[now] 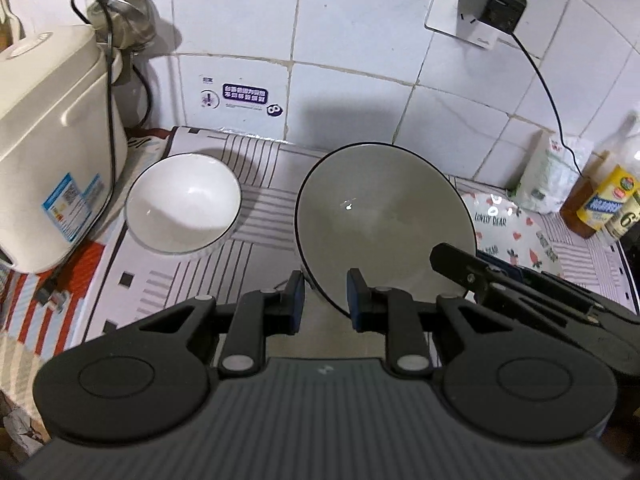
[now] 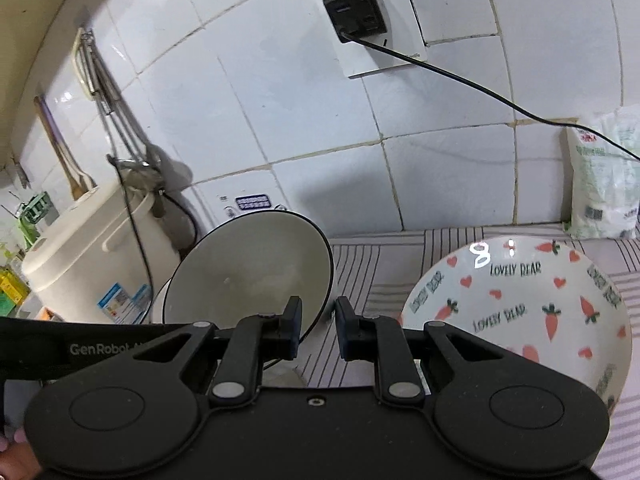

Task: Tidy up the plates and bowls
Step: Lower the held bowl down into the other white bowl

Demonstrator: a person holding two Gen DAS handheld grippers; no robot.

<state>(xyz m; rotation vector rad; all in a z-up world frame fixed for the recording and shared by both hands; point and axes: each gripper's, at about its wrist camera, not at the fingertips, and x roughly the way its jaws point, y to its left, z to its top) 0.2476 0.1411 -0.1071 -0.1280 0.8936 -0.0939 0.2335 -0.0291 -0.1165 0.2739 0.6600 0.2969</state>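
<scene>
Up off the striped cloth point(image 1: 248, 216) on the worktop, the large grey bowl point(image 1: 380, 216) is tilted steeply, its black-edged rim standing nearly on end and its hollow facing back toward both cameras; a round bowl has no long axis to speak of. The left claw point(image 1: 325, 300) is drawn narrow with its near rim between the blue pads, which pinch the wall. The right claw point(image 2: 318, 330) is likewise narrow and grips the same bowl's rim on its other side, as its own view shows. To the left, a smaller white bowl point(image 1: 184, 204) sits upright on the cloth, mouth up, just beside the cream rice cooker point(image 1: 52, 140). To the right, a patterned plate point(image 2: 520, 304) printed with carrots and hearts lies on the cloth, near a white bag point(image 2: 604, 184) against the tiled wall point(image 1: 360, 40).
</scene>
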